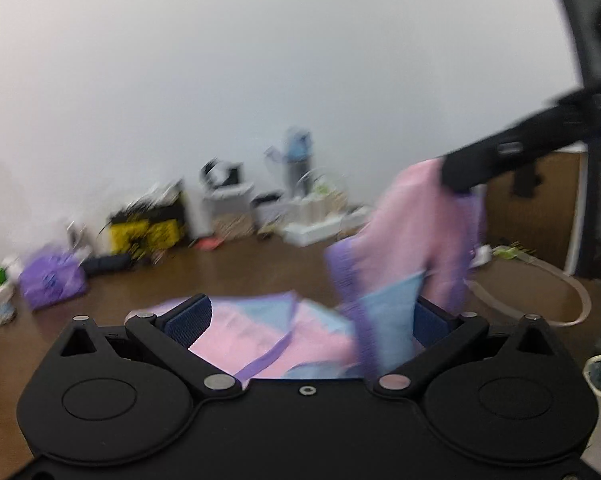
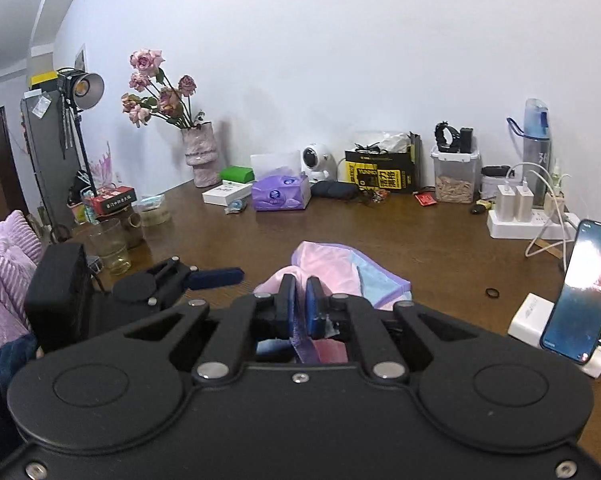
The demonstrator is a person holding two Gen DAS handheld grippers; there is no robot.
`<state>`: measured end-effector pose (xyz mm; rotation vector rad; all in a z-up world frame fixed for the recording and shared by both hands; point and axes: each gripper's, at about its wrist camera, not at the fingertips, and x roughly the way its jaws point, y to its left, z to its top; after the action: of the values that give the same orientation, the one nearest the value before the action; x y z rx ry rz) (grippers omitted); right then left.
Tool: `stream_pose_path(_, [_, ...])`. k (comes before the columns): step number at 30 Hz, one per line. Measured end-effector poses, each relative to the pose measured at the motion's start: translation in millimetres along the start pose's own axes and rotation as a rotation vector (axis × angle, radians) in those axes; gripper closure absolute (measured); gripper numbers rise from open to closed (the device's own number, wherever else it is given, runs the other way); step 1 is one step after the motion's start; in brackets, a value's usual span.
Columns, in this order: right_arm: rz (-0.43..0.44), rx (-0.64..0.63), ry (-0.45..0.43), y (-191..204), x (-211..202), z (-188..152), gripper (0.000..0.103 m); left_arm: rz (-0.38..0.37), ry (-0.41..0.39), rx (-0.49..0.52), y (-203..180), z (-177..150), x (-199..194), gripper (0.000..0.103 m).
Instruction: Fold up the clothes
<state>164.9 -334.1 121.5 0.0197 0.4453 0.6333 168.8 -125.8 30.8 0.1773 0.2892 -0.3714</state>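
A small pink, light-blue and purple garment [image 2: 340, 270] lies rumpled on the brown wooden table [image 2: 420, 256]. My right gripper [image 2: 300, 300] is shut on a purple-edged fold of it and holds that part off the table. In the blurred left wrist view, the right gripper [image 1: 456, 178] comes in from the upper right with pink cloth [image 1: 416, 232] hanging from its tips. My left gripper [image 1: 308, 318] stands open, its blue pads [image 1: 188, 320] wide apart over the flat part of the garment. From the right wrist view, the left gripper [image 2: 220, 276] sits just left of the garment.
Along the wall stand a flower vase [image 2: 199, 152], a purple tissue pack [image 2: 281, 194], a yellow-black bag [image 2: 380, 172] and a power strip [image 2: 528, 224]. A glass [image 2: 114, 248] stands at the left. At the right are a phone on a stand [image 2: 584, 292] and a small black ring [image 2: 491, 292].
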Motion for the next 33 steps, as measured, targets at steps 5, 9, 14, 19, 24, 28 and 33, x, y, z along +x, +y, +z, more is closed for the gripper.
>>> stream_pose_path(5, [-0.015, 0.031, 0.028, -1.3, 16.6, -14.8, 0.095, 0.161, -0.051, 0.055, 5.9, 2.6, -18.5, 0.0])
stream_pose_path(9, [0.005, 0.066, 0.043, -1.4, 32.6, -19.9, 0.095, 0.114, -0.038, 0.087, -6.9, 4.4, -32.8, 0.0])
stream_pose_path(14, [0.035, 0.07, 0.066, 4.4, 49.1, -20.1, 0.095, 0.016, 0.0, 0.116, -44.9, -4.9, -22.9, 0.0])
stream_pose_path(19, [0.026, 0.063, 0.079, 8.6, 48.5, -21.9, 0.095, 0.052, 0.009, -0.024, -34.9, -1.7, -6.6, 0.0])
stream_pose_path(24, [0.018, 0.097, 0.086, 6.3, 51.5, -28.4, 0.095, 0.137, 0.056, 0.004, -31.6, -9.1, -5.8, 0.0])
stream_pose_path(28, [0.018, 0.106, 0.097, 8.3, 55.2, -33.2, 0.095, 0.233, 0.057, 0.069, -18.9, -11.8, -19.1, 0.0])
stream_pose_path(33, [0.035, 0.1, 0.128, 17.2, 70.7, -41.2, 0.095, 0.162, 0.125, -0.003, -1.6, -15.8, -13.1, 0.007])
